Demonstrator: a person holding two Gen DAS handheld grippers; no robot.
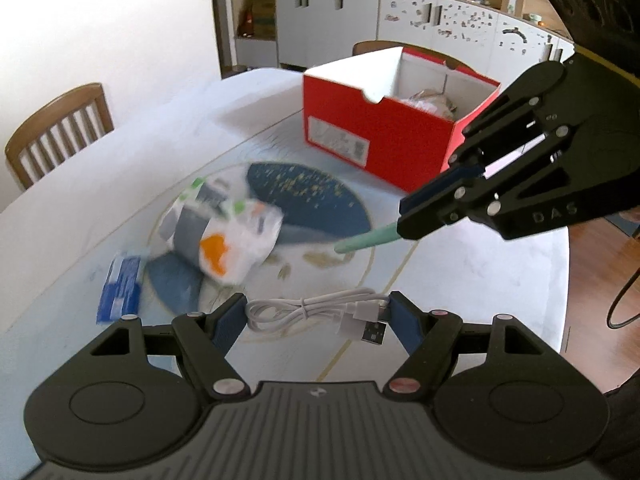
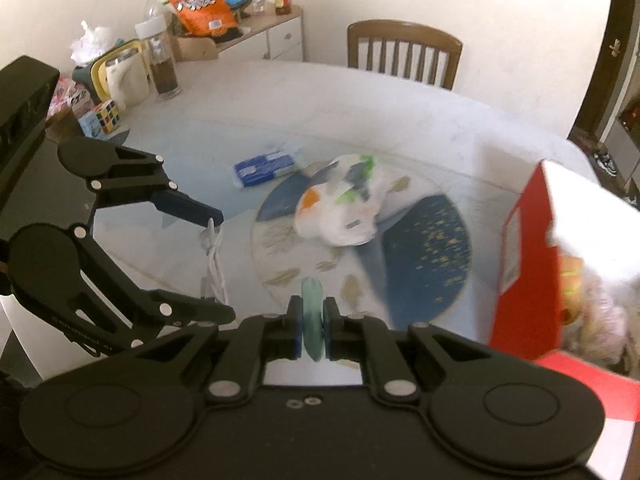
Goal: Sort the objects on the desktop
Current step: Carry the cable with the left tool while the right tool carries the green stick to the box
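Right gripper (image 2: 311, 330) pinches a green stick (image 1: 366, 240); left gripper (image 1: 314, 314) straddles white cable (image 1: 316, 310).

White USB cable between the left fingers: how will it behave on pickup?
The white USB cable is a loose coil tied mid-bundle, so probably floppy and light. Its plug end sticks out and may dangle. The left gripper is open around it.

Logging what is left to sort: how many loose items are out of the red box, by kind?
White USB cable: 1
Blue packet: 1
White plastic bag: 1
Green stick, held in the right claw: 1
Total: 4
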